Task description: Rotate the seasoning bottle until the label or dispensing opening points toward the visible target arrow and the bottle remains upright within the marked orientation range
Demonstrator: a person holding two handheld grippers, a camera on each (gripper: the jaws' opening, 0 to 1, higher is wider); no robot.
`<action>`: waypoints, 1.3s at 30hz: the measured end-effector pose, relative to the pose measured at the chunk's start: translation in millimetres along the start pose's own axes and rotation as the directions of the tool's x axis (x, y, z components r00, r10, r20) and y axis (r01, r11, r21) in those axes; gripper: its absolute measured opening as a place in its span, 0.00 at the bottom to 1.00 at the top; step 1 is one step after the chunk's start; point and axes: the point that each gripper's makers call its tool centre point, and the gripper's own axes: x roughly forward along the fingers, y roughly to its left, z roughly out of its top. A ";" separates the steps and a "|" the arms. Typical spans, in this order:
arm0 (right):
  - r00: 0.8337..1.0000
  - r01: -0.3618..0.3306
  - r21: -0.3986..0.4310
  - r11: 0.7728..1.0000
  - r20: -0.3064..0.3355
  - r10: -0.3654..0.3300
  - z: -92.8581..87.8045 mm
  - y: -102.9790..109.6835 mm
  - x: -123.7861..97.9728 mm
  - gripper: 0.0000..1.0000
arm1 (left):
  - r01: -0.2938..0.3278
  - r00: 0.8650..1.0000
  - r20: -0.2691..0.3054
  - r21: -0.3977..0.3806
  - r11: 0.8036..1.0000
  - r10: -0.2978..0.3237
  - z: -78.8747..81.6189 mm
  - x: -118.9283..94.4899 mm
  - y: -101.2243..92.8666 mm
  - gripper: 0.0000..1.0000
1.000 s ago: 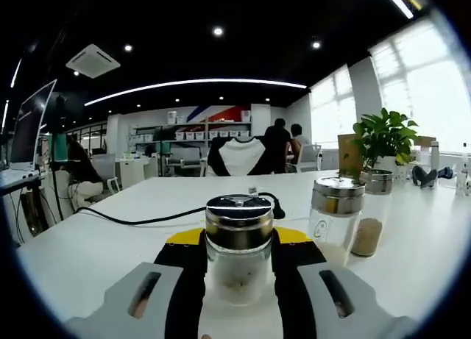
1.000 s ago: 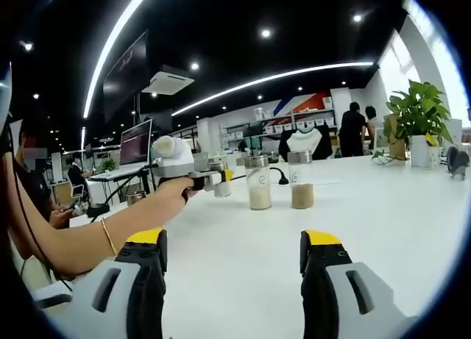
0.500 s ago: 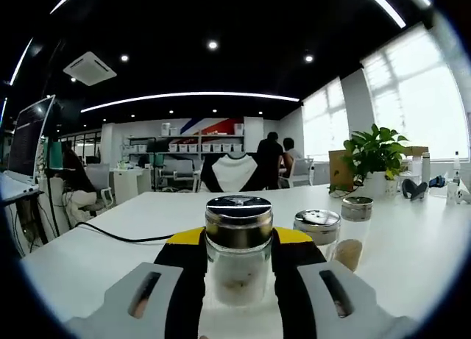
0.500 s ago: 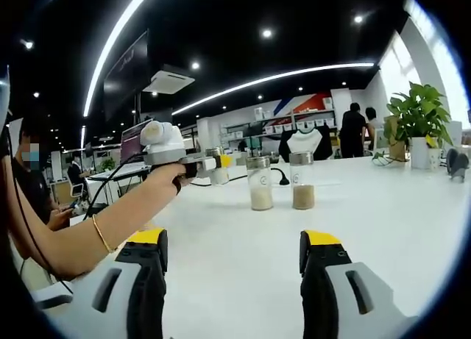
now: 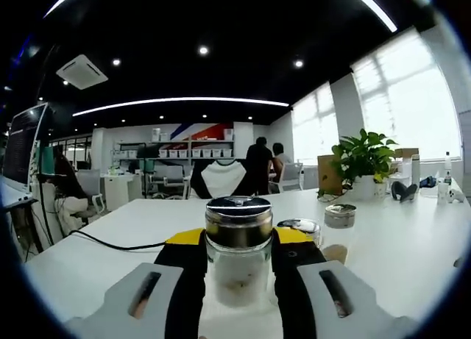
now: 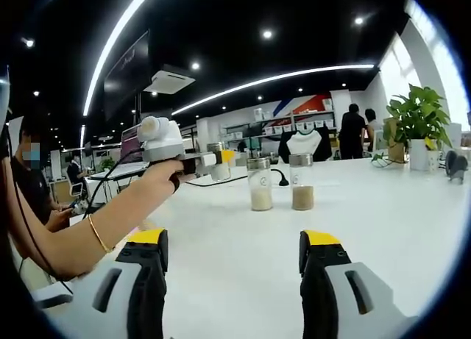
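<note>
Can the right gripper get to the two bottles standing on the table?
Probably yes. The right gripper is open, and bare white table lies between it and the two bottles ahead. The left gripper holds its own bottle off to the side.

Seasoning bottle [image 5: 238, 259]: clear glass, pale contents, dark metallic cap with silvery top. Left gripper [image 5: 237, 280]: black jaws tipped yellow, grey bodies (the right gripper [image 6: 232, 280] matches). Table [image 6: 383, 207]: white. Two further bottles [image 6: 259, 184] [image 6: 300, 181]: clear, silver-capped, one with cream contents, one tan. Plant [image 6: 419, 115]: green, in a white pot.
</note>
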 end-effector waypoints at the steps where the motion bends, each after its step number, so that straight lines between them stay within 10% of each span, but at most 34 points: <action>1: 1.000 0.001 -0.001 1.000 0.000 -0.001 0.0 -0.2 -0.2 0.73 | 0.005 1.000 0.003 0.000 1.000 -0.005 1.7 -0.7 -1.3 0.35; 25: 1.000 0.002 -0.014 1.000 -0.002 -0.002 -0.6 0.0 -2.4 0.70 | 0.237 0.971 0.040 0.007 0.971 -0.237 18.6 -4.2 -60.0 0.35; 39: 1.000 0.002 -0.023 1.000 -0.002 -0.002 -0.2 -0.2 -3.4 0.70 | 0.415 0.910 0.016 -0.019 0.910 -0.415 3.9 -3.9 -99.0 0.35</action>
